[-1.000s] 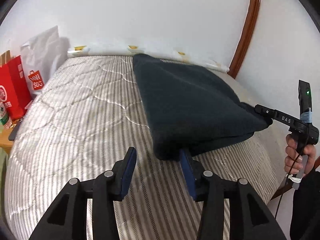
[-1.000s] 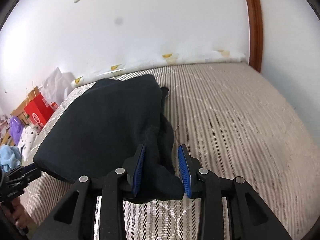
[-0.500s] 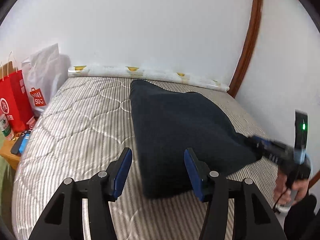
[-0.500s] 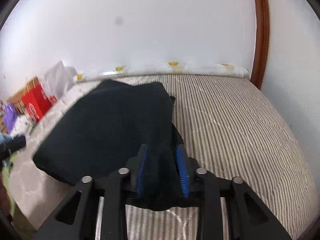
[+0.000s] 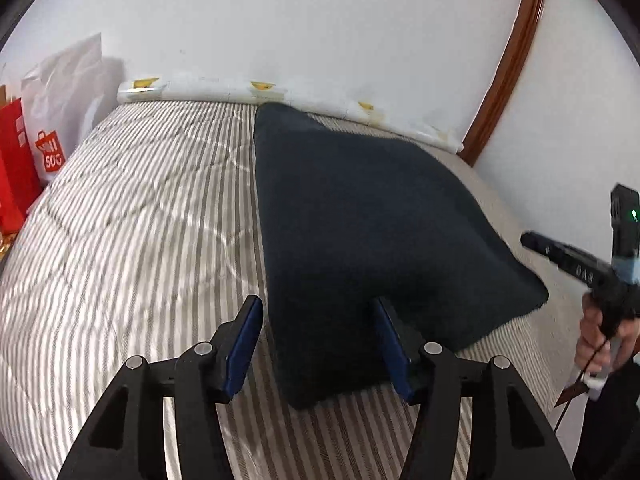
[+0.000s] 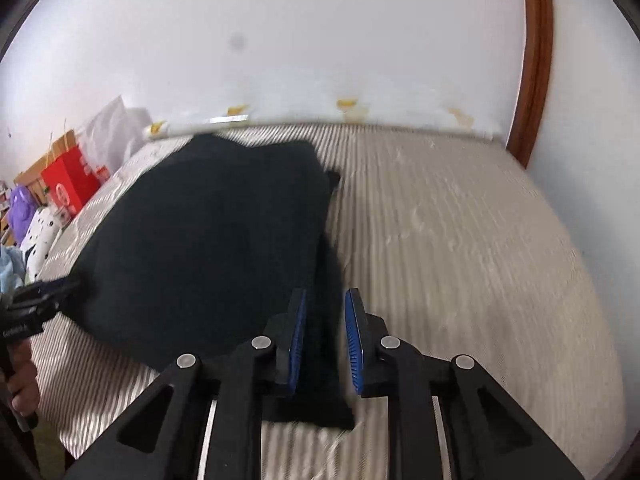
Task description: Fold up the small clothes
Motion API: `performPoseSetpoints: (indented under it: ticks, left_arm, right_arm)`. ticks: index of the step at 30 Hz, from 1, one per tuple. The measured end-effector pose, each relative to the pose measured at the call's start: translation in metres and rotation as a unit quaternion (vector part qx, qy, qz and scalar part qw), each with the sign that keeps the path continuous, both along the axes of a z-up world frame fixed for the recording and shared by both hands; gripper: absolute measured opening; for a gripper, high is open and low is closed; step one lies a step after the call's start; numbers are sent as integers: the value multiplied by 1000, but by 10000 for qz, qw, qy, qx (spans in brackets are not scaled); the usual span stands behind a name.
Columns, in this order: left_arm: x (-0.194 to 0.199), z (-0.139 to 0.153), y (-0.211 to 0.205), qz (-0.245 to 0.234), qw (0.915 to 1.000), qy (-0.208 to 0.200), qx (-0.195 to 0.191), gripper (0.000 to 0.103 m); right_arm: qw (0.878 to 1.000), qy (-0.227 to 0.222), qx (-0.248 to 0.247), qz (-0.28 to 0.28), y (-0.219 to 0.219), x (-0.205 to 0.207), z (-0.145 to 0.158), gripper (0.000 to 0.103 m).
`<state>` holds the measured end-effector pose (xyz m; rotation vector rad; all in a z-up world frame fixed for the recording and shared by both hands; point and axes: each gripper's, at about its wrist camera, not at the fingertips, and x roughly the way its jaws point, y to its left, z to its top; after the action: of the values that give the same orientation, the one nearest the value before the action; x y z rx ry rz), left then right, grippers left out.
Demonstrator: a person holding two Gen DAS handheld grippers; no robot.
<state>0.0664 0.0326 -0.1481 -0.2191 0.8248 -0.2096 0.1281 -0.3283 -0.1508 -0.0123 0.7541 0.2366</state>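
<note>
A dark navy garment (image 5: 360, 220) lies folded on the striped mattress (image 5: 140, 220). My left gripper (image 5: 320, 344) straddles its near corner. Its jaws are opening, and the blue pads (image 5: 248, 344) stand apart from the cloth. In the right wrist view the garment (image 6: 208, 240) spreads to the left, and a narrow strip of it runs between the pads of my right gripper (image 6: 324, 332), which is shut on it. The strip's end hangs below the fingers. The left wrist view shows the right gripper (image 5: 528, 240) at the garment's right edge, held by a hand (image 5: 600, 340).
A red paper bag (image 5: 12, 168) and a white shopping bag (image 5: 60, 120) stand left of the bed. A rolled white sheet (image 5: 280, 92) lies along the wall. A wooden door frame (image 5: 504, 64) rises at the right. Soft toys (image 6: 24, 208) sit beyond the bed's left edge.
My left gripper let its jaws widen and drew back, so the garment's corner now sits loose between them. My right gripper closed on the strip at the garment's edge.
</note>
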Motion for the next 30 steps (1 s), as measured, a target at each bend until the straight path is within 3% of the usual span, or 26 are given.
performPoseSetpoints:
  ticks: [6, 14, 22, 23, 26, 28, 30]
  left_arm:
    - [46, 17, 11, 222, 9996, -77, 128, 54]
    - [123, 18, 18, 332, 9992, 22, 235, 54]
    - [158, -1, 6, 17, 9994, 200, 287, 55]
    - [159, -3, 8, -1, 9994, 209, 263, 56]
    - [160, -8, 9, -27, 9994, 246, 240, 58]
    - [160, -9, 8, -68, 9994, 229, 265, 58]
    - [157, -9, 4, -143, 9994, 198, 259, 58]
  right_arm:
    - [9995, 73, 312, 27, -6, 64, 22, 38]
    - [9963, 525, 516, 435, 26, 153, 9, 42]
    - [9851, 1273, 886, 745, 65, 229, -20, 42]
    - [9843, 1375, 830, 737, 70, 236, -25, 41]
    - [9861, 1113, 759, 974, 80, 237, -25, 11]
    - [9910, 369, 902, 917, 68, 223, -8, 9]
    - [9907, 465, 1095, 665, 52, 225, -13, 9]
